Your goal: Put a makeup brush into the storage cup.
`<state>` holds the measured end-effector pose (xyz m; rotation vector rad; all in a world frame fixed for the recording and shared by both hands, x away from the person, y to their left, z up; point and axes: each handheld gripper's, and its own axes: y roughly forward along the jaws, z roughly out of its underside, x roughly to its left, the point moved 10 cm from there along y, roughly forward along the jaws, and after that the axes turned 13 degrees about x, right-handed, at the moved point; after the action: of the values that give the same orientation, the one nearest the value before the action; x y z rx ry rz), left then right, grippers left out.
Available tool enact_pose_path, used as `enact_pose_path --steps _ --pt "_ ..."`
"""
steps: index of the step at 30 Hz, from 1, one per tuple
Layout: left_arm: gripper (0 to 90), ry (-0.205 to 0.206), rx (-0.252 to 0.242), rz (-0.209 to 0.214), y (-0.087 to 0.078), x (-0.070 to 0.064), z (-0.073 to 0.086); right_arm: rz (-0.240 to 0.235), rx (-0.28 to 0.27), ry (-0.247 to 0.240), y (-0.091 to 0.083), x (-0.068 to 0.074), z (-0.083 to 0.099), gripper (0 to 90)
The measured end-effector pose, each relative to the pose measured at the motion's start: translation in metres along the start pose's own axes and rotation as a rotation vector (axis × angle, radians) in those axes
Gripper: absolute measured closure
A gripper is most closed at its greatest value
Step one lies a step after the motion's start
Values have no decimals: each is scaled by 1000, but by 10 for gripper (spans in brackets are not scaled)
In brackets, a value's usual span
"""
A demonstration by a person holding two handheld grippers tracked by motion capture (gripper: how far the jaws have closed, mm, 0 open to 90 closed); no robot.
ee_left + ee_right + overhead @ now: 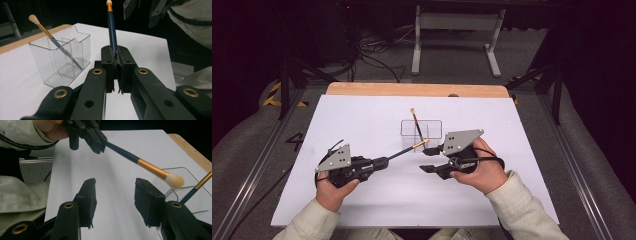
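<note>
Jaws of the left gripper (117, 68) pinch the brush (111, 30), tip outward.

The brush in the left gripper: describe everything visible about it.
The brush is a slim makeup-type brush with a dark blue handle, a gold metal ferrule and a small, rounded cream tuft. The left gripper clamps the handle's lower end between its jaws. It is held off the table, tip toward the clear plastic organizer and above the open right gripper, touching neither.
</note>
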<state>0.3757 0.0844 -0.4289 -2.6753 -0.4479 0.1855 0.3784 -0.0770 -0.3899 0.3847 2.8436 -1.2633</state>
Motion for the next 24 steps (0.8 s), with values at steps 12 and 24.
enact_pose_path --steps 12,24 --pt "849 15 -23 18 -1 -4 -4 -23 -72 85 17 -4 9 563" --pt "848 28 -28 33 0 -8 -5 -35 -137 111 28 -7 4 600"
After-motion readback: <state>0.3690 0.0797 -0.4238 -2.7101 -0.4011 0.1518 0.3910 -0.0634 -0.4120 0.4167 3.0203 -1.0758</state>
